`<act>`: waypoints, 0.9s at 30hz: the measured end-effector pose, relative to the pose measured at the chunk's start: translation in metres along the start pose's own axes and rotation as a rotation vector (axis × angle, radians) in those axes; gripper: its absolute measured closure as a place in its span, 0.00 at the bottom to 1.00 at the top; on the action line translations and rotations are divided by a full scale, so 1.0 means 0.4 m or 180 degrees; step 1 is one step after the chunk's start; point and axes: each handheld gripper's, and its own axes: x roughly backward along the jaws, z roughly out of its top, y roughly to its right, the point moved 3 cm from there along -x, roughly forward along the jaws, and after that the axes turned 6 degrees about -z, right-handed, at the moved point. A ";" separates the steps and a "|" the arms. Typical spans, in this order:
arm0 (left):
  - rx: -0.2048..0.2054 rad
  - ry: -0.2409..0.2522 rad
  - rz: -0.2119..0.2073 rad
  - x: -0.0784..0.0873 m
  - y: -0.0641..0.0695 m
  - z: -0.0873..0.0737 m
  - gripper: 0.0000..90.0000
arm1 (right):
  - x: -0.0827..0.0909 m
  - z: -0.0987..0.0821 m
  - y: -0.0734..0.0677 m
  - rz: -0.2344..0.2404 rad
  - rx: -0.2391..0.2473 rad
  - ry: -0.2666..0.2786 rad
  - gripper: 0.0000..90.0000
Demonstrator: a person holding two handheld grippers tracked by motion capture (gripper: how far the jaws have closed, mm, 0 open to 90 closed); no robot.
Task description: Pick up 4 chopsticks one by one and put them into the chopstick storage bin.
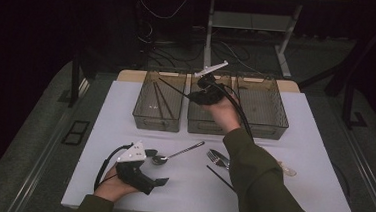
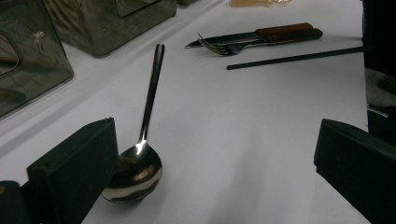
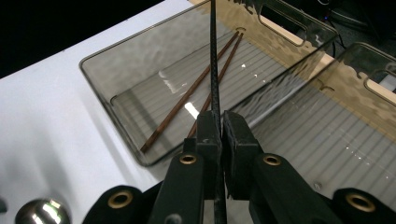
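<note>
My right gripper (image 1: 193, 96) is up over the row of smoky clear bins, shut on a thin black chopstick (image 1: 172, 86) that sticks out to the left over the left bin (image 1: 156, 122). In the right gripper view the jaws (image 3: 220, 122) pinch that black chopstick (image 3: 213, 70) above the left bin (image 3: 122, 43), where two brown chopsticks (image 3: 187, 98) lie. My left gripper (image 1: 157, 167) rests on the table at the front left, open. Its left jaw stands next to the bowl of a steel spoon (image 2: 137, 170), not touching it as far as I can see.
A fork (image 2: 224, 46), a wood-handled knife (image 2: 261, 35) and a second black chopstick (image 2: 299, 57) lie on the white table (image 1: 126, 106) right of the spoon (image 1: 177, 153). The middle bin (image 1: 204, 126) and right bin (image 1: 269, 129) stand at the back. A pale object (image 1: 287, 169) lies by the right sleeve.
</note>
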 end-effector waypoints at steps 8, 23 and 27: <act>0.0011 0.0026 -0.0014 0.000 0.002 0.002 0.00 | -0.069 0.034 -0.025 -0.0033 -0.0016 -0.0092 0.95; -0.0002 0.0035 -0.0044 0.001 0.001 0.004 0.00 | -0.187 0.078 -0.040 -0.0138 -0.0081 -0.0270 0.95; 0.0007 0.0045 -0.0046 0.001 0.000 0.004 0.00 | -0.215 0.085 -0.050 -0.0188 -0.0119 -0.0321 0.95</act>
